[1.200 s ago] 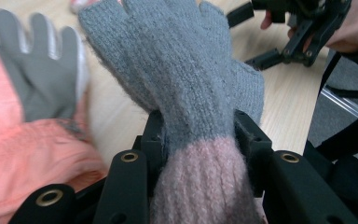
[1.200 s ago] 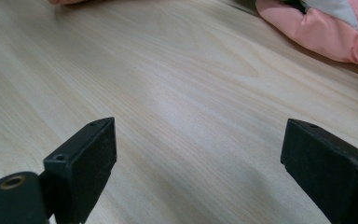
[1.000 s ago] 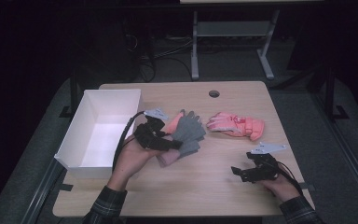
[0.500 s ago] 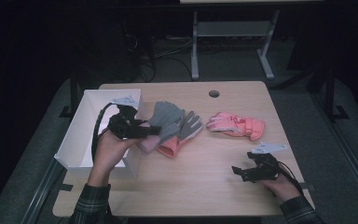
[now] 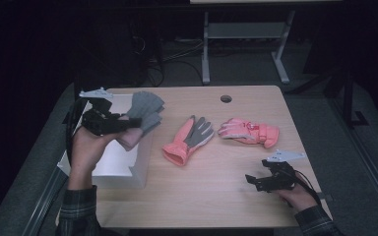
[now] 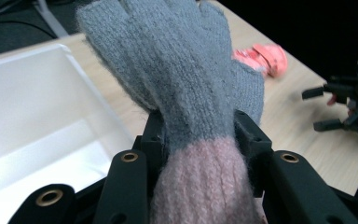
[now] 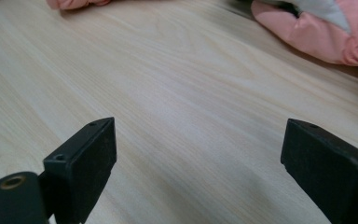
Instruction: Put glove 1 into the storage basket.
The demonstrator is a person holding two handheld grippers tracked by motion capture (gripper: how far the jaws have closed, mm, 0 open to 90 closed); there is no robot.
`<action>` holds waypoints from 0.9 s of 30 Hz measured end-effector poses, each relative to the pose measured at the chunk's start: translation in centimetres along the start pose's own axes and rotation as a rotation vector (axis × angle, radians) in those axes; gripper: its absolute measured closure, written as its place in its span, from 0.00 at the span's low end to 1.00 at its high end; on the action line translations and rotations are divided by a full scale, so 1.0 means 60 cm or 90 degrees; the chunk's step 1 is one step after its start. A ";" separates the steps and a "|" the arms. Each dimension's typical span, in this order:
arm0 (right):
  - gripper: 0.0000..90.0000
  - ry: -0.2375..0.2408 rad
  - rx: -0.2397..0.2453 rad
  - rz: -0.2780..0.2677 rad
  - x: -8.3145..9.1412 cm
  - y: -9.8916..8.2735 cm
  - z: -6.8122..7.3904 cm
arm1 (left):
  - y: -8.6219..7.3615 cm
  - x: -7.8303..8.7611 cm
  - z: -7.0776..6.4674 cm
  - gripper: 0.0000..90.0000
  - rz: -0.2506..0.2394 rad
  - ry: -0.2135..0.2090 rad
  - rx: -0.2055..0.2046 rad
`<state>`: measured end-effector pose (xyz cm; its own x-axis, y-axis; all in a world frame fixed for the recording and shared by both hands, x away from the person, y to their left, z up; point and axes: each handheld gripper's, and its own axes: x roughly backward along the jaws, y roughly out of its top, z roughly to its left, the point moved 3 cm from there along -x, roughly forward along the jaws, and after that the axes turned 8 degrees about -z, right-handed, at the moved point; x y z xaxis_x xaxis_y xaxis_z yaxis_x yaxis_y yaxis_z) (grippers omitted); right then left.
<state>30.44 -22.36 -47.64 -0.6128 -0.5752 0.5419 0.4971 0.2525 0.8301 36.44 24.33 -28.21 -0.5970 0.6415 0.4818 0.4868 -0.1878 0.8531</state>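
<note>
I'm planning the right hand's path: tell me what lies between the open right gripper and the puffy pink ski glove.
Bare wooden tabletop alone separates the right gripper from the puffy pink ski glove, as the right gripper view shows; the high view agrees.

Grey knit glove (image 5: pixel 145 110), pink cuff, held above white box (image 5: pixel 113 167).

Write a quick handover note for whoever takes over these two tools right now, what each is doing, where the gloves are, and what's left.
Left tool: shut on the grey knit glove at its pink cuff, held up above the white box.
Right tool: open, nothing between its jaws, low over the table at the near right.
On the table: a pink and grey glove in the middle and a pink padded glove to its right.
Done: grey knit glove lifted over the box.
Left, most likely: release it into the box, then take the other two gloves.
</note>
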 end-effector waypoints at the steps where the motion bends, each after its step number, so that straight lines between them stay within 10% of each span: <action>1: 0.11 -0.001 -0.001 -0.001 0.001 0.000 -0.001 | 0.002 0.006 0.007 0.69 0.003 0.010 -0.001; 11: 0.11 0.003 0.008 0.001 0.000 -0.001 0.001 | -0.018 0.024 0.086 0.69 0.011 0.090 0.036; 27: 0.11 0.001 0.016 -0.005 0.004 0.000 -0.001 | -0.073 -0.036 0.187 0.69 0.080 0.176 0.070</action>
<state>30.31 -22.54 -47.52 -0.6159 -0.5787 0.5345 0.4760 0.2673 0.8378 42.76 32.11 -35.24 -0.6707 0.3893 0.6313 0.6248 -0.1621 0.7638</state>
